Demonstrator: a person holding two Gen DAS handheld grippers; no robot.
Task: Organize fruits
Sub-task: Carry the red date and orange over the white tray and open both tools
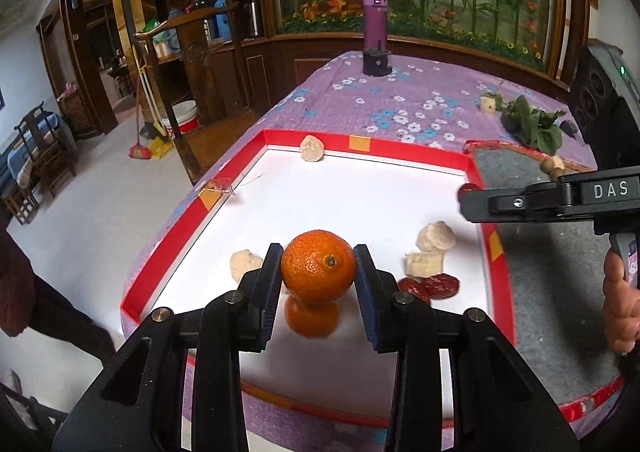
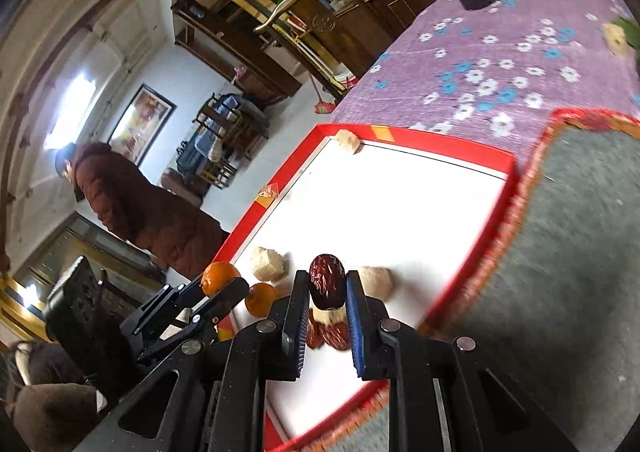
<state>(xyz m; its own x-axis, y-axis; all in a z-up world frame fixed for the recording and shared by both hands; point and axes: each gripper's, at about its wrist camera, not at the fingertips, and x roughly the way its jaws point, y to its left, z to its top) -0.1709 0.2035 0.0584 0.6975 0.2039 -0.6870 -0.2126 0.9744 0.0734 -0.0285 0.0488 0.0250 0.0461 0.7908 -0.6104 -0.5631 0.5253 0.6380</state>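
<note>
Left gripper (image 1: 318, 272) pinches a round, firm orange (image 1: 318, 267) across its middle; right gripper (image 2: 327, 292) pinches a small, wrinkled, light red date (image 2: 327, 280) by its sides.

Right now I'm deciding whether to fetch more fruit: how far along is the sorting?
Done: pale fruit chunks and dark red dates already lie in the red-rimmed white tray. In hand: left gripper holds a round orange mandarin; right gripper holds a wrinkled red date. Left: pieces beside the green leaves.
</note>
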